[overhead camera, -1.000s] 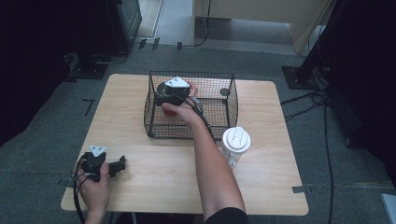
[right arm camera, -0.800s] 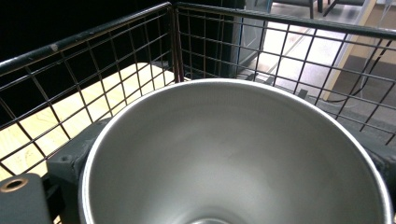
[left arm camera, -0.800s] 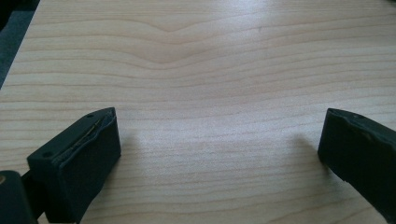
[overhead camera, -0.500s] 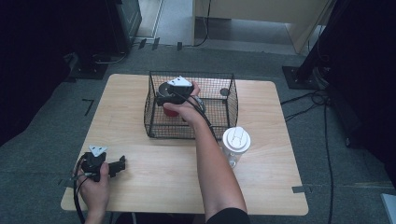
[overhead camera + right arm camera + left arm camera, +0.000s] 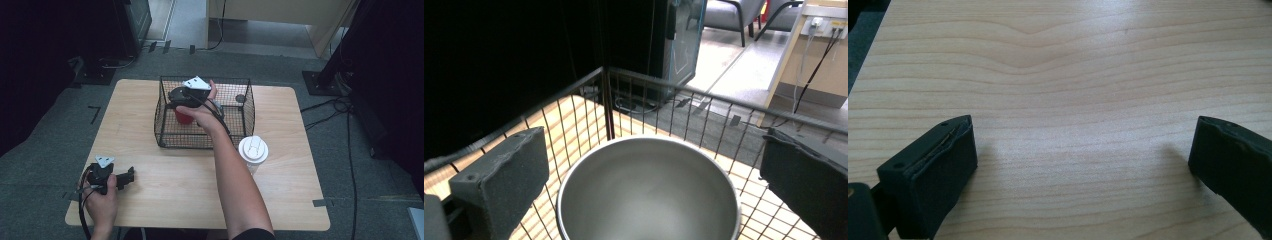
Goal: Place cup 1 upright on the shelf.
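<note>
Cup (image 5: 649, 192), red outside and steel-grey inside, stands in the wire basket (image 5: 165, 125) at the far middle of the tabletop (image 5: 165, 200). The right gripper (image 5: 181, 98) hangs over the basket right above it, jaws spread wide to either side of the rim, gripping nothing. Near the left front corner, the left gripper (image 5: 129, 176) rests low over bare wood, jaws also wide apart. A white-lidded bottle (image 5: 253, 150) stands just beside the basket's right front corner.

Grey carpet floor (image 5: 45, 165); dark surroundings
</note>
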